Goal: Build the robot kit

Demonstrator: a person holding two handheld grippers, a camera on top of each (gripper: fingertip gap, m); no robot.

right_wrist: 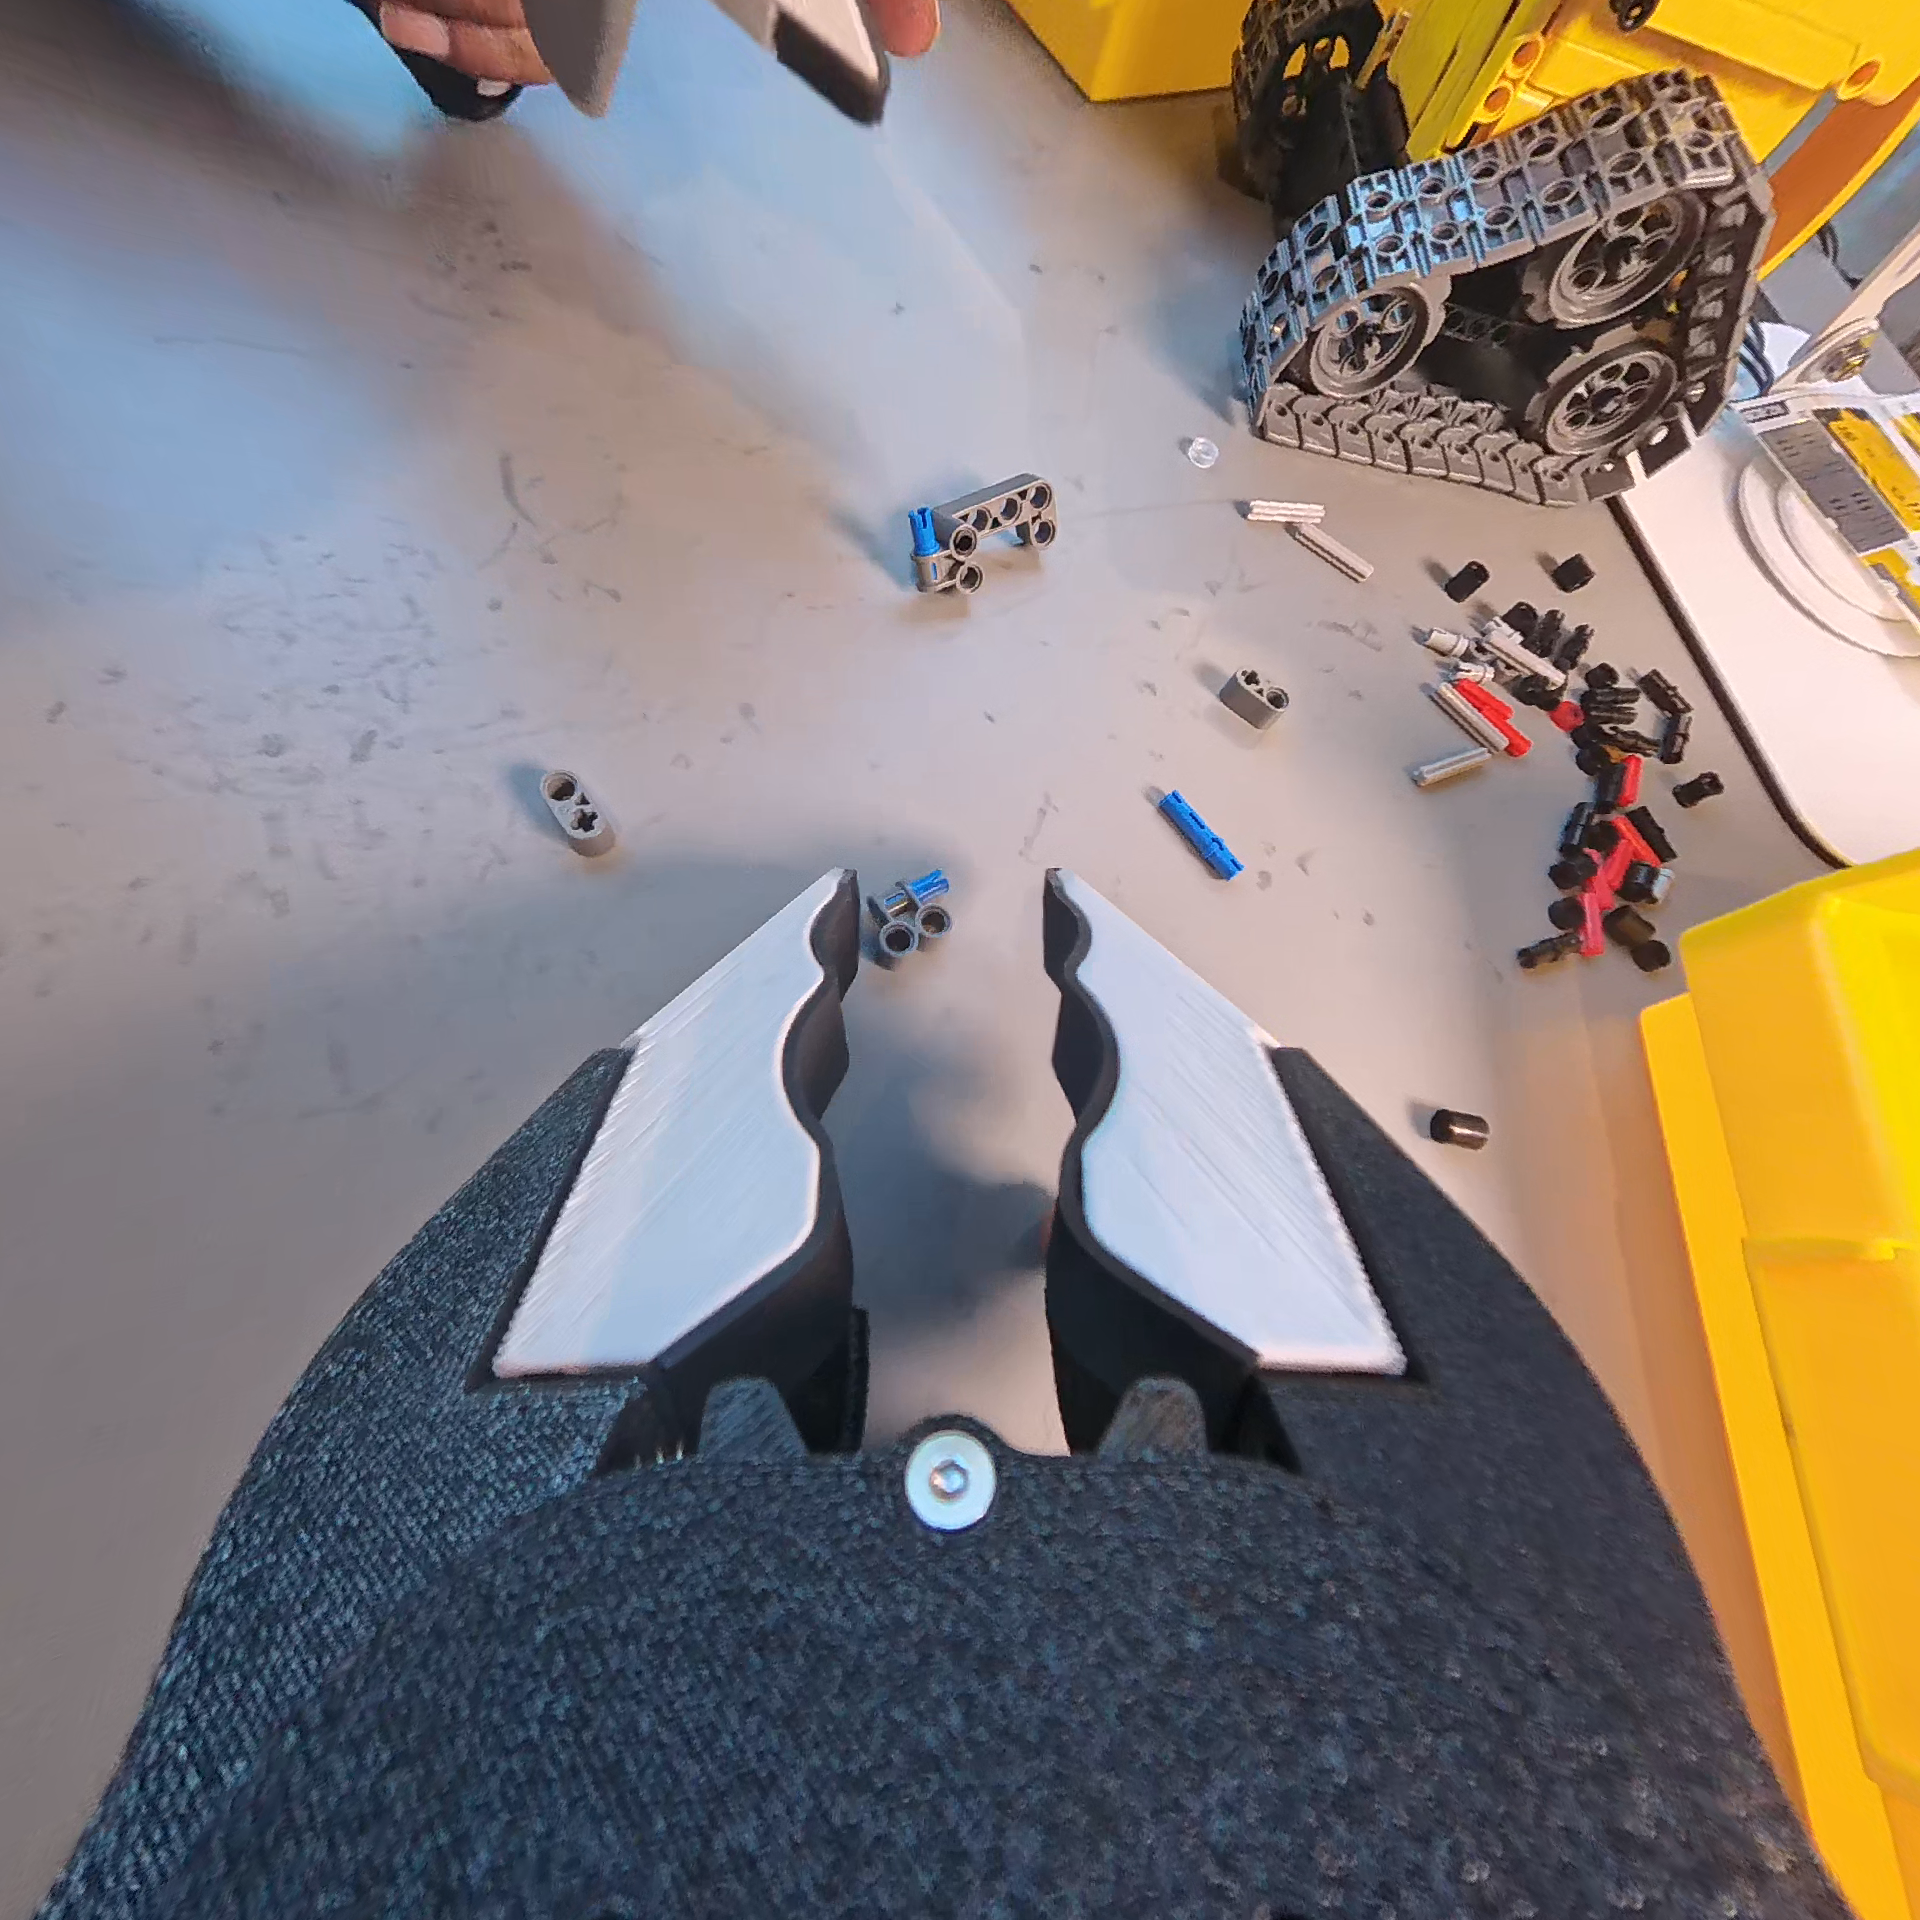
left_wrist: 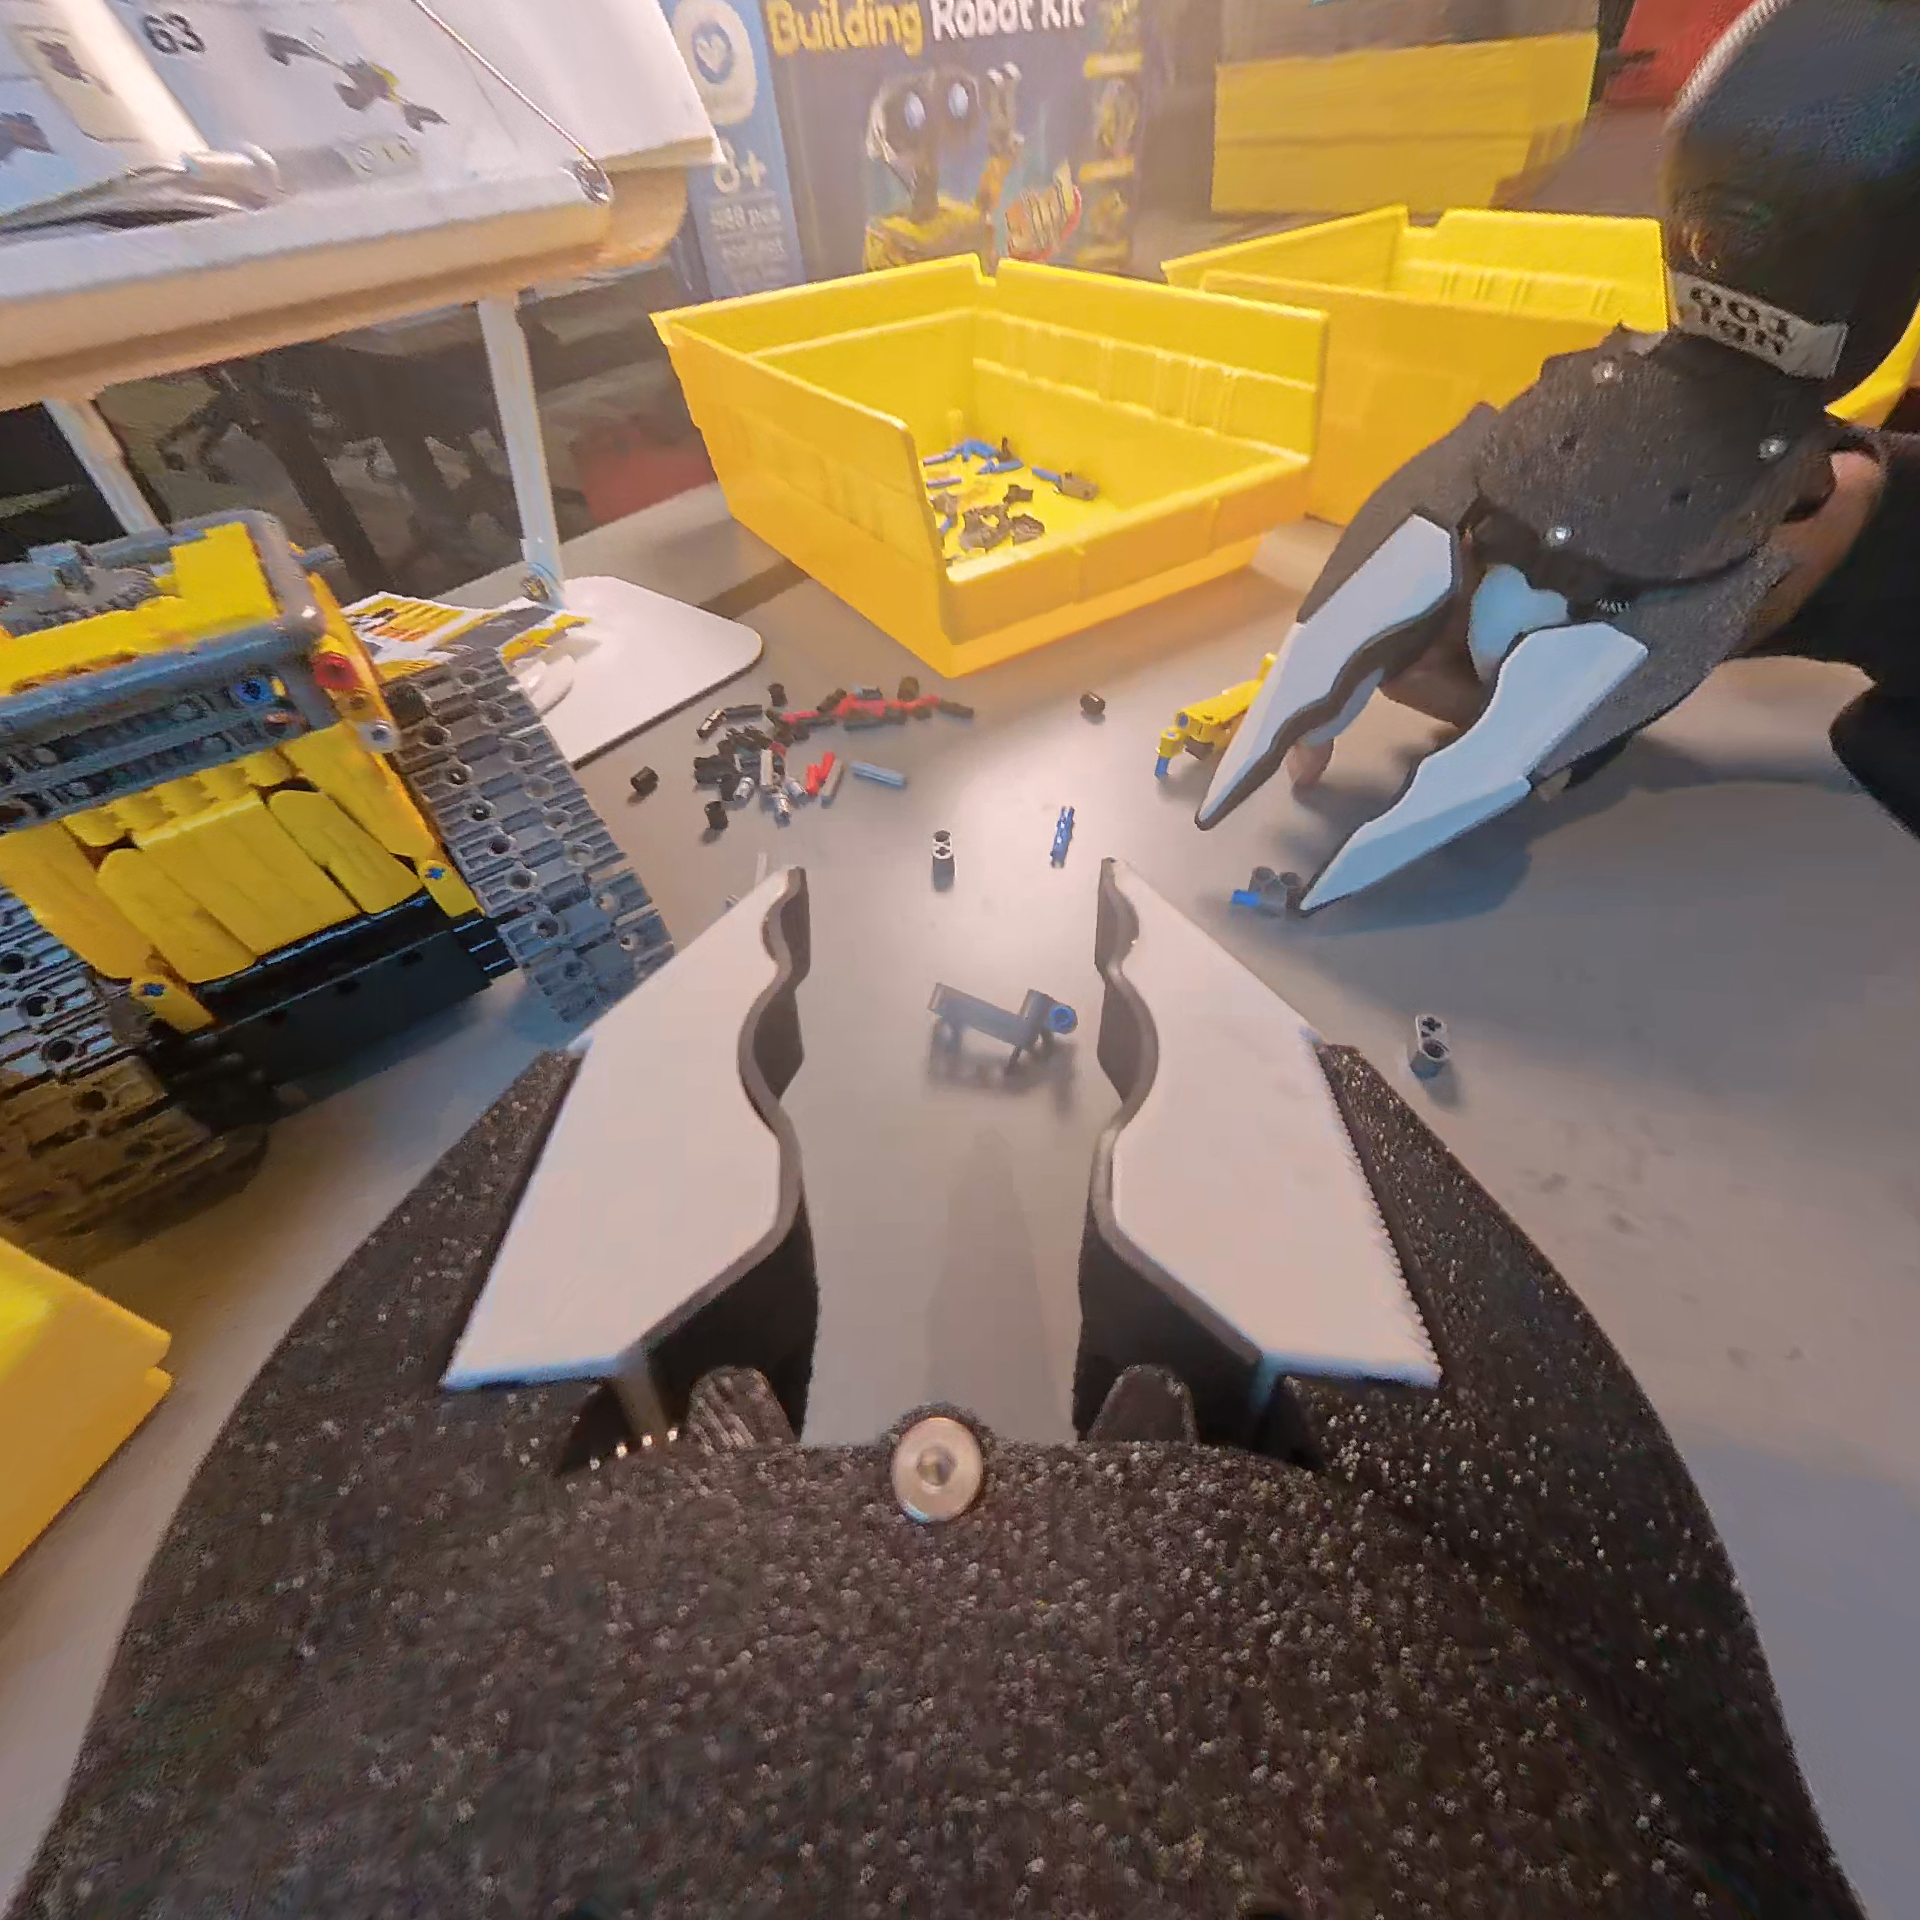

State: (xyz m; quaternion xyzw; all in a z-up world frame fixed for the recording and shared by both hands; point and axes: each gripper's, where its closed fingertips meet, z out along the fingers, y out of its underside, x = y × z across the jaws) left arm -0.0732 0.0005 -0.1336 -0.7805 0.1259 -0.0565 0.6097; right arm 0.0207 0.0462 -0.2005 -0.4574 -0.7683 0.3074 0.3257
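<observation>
My left gripper (left_wrist: 948, 878) is open and empty above the grey table; a dark grey bracket piece with a blue pin (left_wrist: 1000, 1023) lies between its fingers. The same bracket shows in the right wrist view (right_wrist: 987, 528). My right gripper (right_wrist: 951, 878) is open and empty, its tips just beside a small grey connector with a blue pin (right_wrist: 911, 914). In the left wrist view the right gripper (left_wrist: 1252, 868) points down at that connector (left_wrist: 1265, 889). The left gripper's fingertips (right_wrist: 831, 52) show at the top of the right wrist view with a hand.
A yellow tracked brick robot (left_wrist: 239, 831) stands left. A pile of black, red and grey pins (left_wrist: 800, 743) lies mid-table, also in the right wrist view (right_wrist: 1579, 769). Yellow bins (left_wrist: 997, 457) stand behind, with a kit box and a booklet stand (left_wrist: 312, 145). Loose pieces: blue pin (right_wrist: 1200, 833), grey connectors (right_wrist: 577, 812). Some 12 cm of space lies between my two pairs of fingers. From my left tips it is roughly 15 cm to the yellow tracked brick robot (left_wrist: 239, 831); from my right, 25 cm.
</observation>
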